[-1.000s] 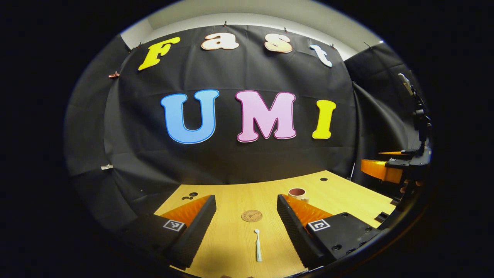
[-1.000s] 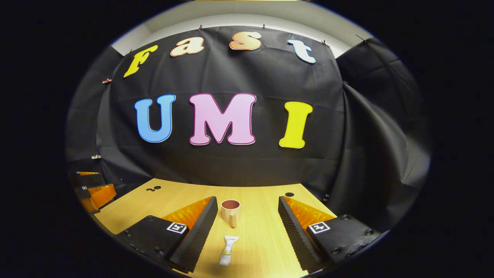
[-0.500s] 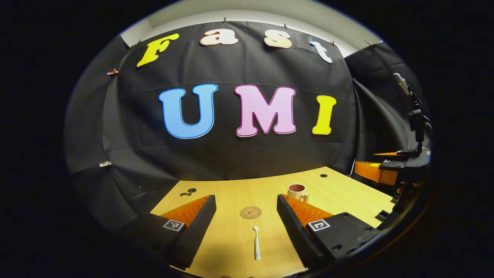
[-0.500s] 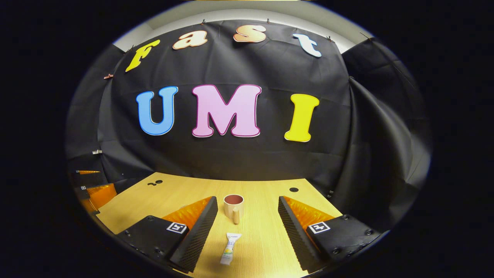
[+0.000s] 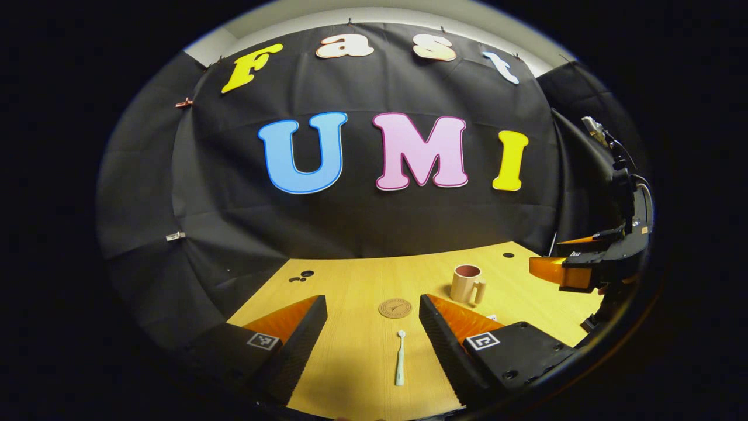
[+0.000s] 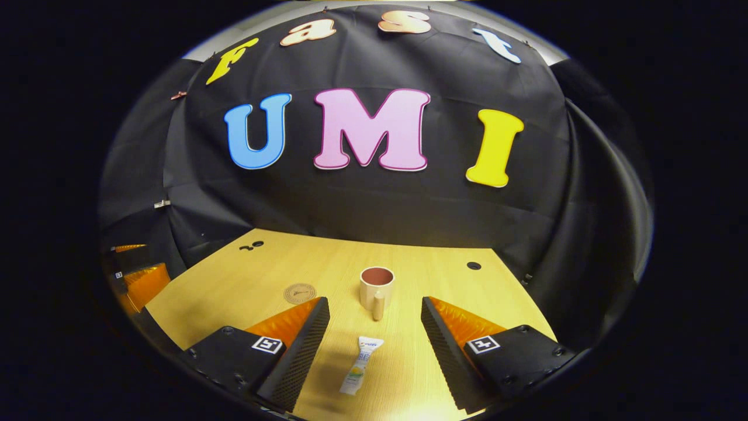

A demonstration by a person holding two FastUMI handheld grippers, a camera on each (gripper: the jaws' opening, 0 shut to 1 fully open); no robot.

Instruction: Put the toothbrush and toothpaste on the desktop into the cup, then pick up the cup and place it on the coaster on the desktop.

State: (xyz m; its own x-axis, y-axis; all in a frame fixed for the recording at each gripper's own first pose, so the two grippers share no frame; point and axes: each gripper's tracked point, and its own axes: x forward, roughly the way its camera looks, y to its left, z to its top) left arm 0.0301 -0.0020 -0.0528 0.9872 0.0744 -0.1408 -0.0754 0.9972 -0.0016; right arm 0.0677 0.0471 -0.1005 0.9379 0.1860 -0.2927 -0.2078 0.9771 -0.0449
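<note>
- The left gripper is seen over the wooden desktop, its jaws held wide apart and nothing gripped between them.
- A pale toothbrush is laid flat on the desktop between the two fingers, its head pointed toward the coaster.
- The round brown coaster is found just beyond the toothbrush, apart from it.
- A beige cup with a dark red inside is stood upright to the right of the coaster, handle turned toward the camera.
- The right gripper is held well to the right of the coaster, above the desktop's edge.
</note>
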